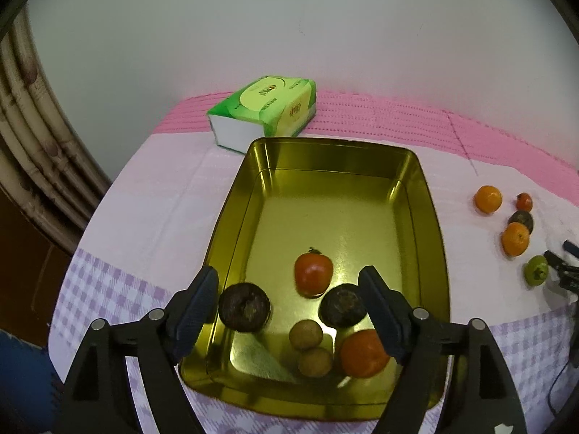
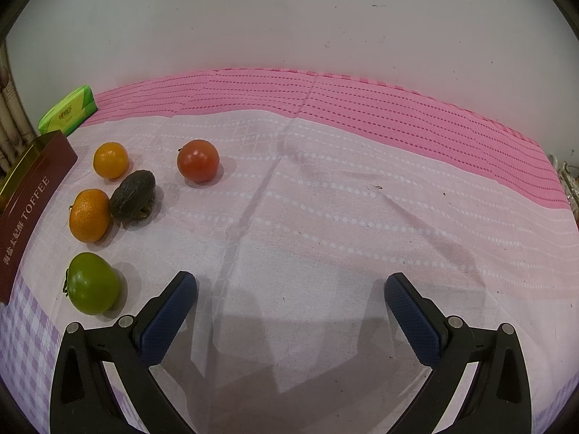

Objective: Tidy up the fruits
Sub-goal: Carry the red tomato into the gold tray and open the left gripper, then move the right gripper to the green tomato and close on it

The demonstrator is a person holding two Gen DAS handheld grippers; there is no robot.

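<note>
The gold tin (image 1: 430,195), a rectangular metal tray with a brown outer wall lettered TOFFEE, sits on the tabletop (image 2: 325,217), which is covered with a pink and lilac cloth. Six fruits lie in the near end of the tin: a red tomato (image 1: 313,274) closest to the tin's middle, a dark round fruit (image 1: 244,306) against the tin's left wall, a second dark fruit (image 1: 343,305) toward its right wall, two small tan-brown fruits (image 1: 306,334) touching each other near the front wall, and an orange tangerine (image 1: 363,353) in the front right corner.

The left claw (image 1: 289,311) hangs above that near end of the tin with its jaws spread wide and nothing between the pads; the fruits lie below it on the tin's floor.

Five fruits lie on the cloth to the right of the tin: a green tomato (image 2: 93,283) nearest the tin's front corner, a tangerine (image 2: 89,215) beyond it, a dark wrinkled avocado-like fruit (image 2: 132,194) touching that tangerine, another tangerine (image 2: 110,160) further back, and a red tomato (image 2: 198,160) farthest from the tin.

The right claw (image 2: 291,311) is over bare cloth well right of the tin, jaws wide apart and empty, the green tomato just beside its left finger.

A green tissue pack (image 1: 264,110) lies behind the tin's far left corner.
</note>
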